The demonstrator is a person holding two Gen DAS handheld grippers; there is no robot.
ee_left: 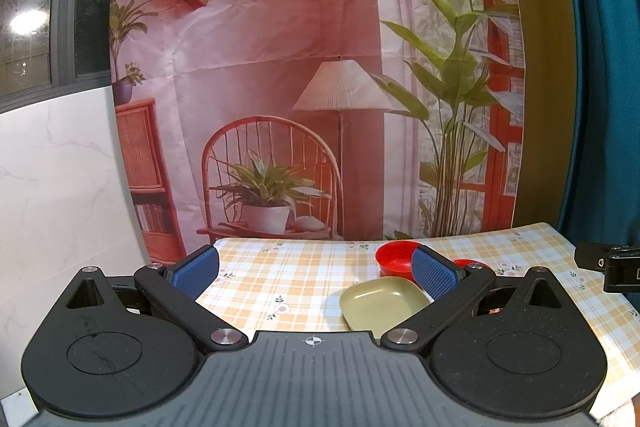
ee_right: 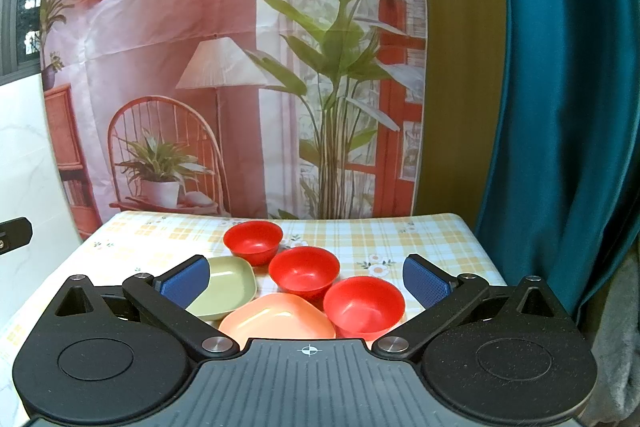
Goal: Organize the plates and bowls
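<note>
In the right wrist view three red bowls stand on the checked tablecloth: a far one, a middle one and a near one. A green square plate lies left of them and an orange plate lies in front. My right gripper is open and empty above them. In the left wrist view my left gripper is open and empty; the green plate and a red bowl sit near its right finger. A second red bowl is mostly hidden behind that finger.
A printed backdrop hangs behind the table. A teal curtain hangs at the right. A white marble wall is at the left. The other gripper's black body shows at the right edge of the left wrist view.
</note>
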